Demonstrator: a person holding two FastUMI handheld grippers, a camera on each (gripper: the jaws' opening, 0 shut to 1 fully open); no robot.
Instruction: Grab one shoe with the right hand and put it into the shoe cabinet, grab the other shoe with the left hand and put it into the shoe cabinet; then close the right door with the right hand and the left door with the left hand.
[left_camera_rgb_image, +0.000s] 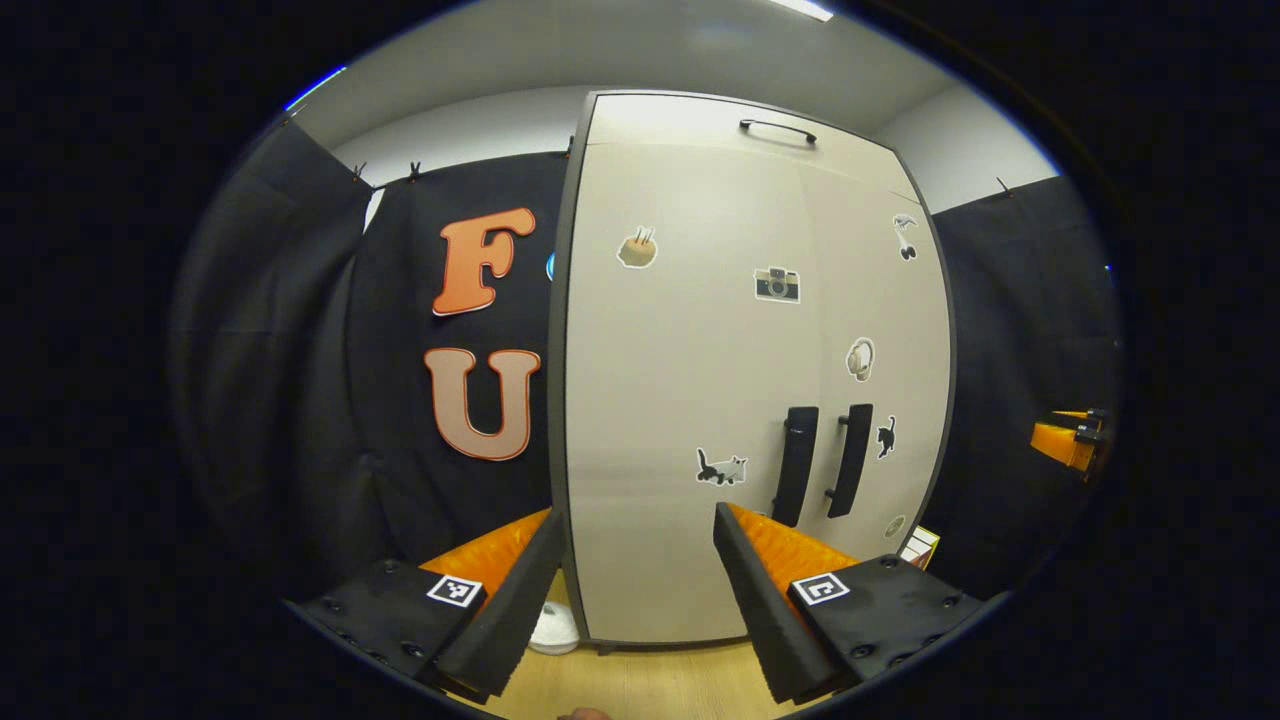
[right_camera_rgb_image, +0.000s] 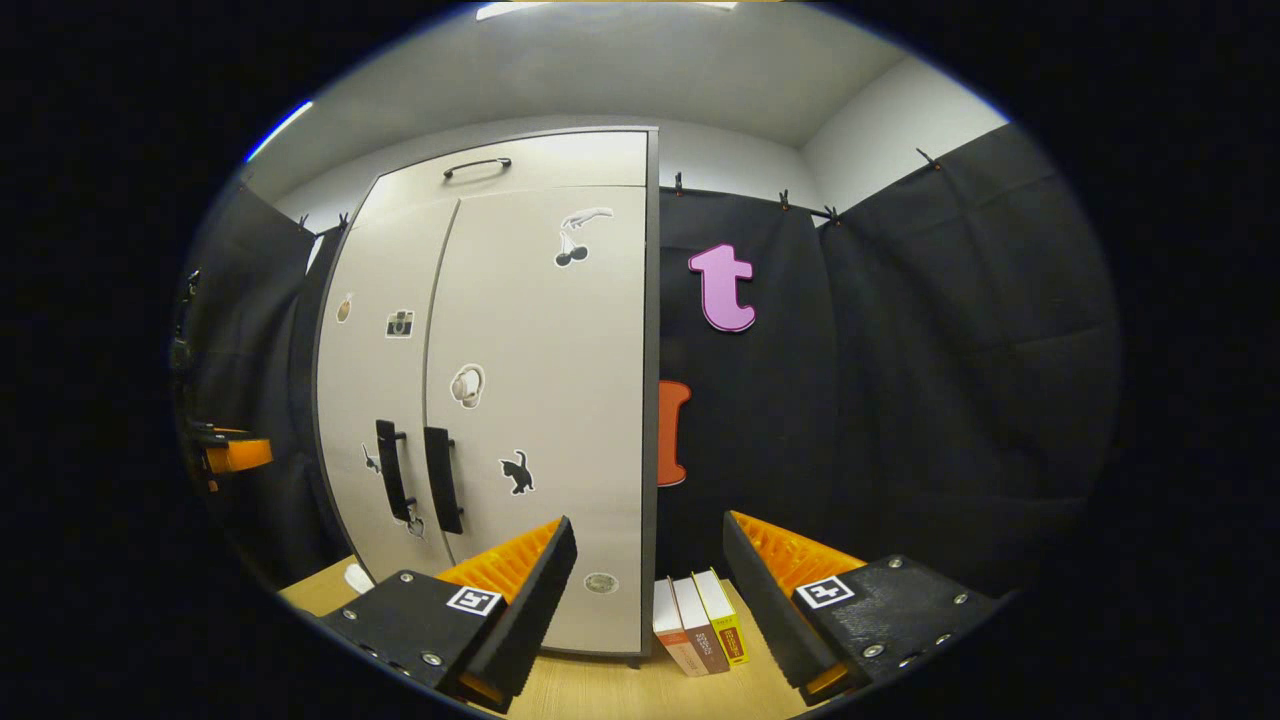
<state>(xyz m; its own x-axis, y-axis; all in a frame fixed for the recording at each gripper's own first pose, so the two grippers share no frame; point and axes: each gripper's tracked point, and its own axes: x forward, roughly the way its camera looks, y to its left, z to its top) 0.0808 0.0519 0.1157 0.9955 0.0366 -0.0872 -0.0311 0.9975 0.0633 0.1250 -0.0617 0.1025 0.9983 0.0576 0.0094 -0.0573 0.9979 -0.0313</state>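
The beige shoe cabinet (left_camera_rgb_image: 700, 400) stands upright on the wooden surface with both doors flush and shut. Its two black door handles (left_camera_rgb_image: 822, 462) sit side by side at mid height. My left gripper (left_camera_rgb_image: 632, 610) is open in front of the cabinet's lower left part, with nothing between its fingers. In the right gripper view the cabinet (right_camera_rgb_image: 530, 400) is left of centre, and my right gripper (right_camera_rgb_image: 648, 600) is open near its lower right corner, holding nothing. Far off, the right gripper (left_camera_rgb_image: 1068, 442) and the left gripper (right_camera_rgb_image: 228, 455) appear as orange shapes.
Three books (right_camera_rgb_image: 700, 622) stand on the wooden surface (right_camera_rgb_image: 600, 695) just right of the cabinet. A small white object (left_camera_rgb_image: 553, 628) lies at the cabinet's lower left corner. Black cloth walls surround the cabinet on both sides.
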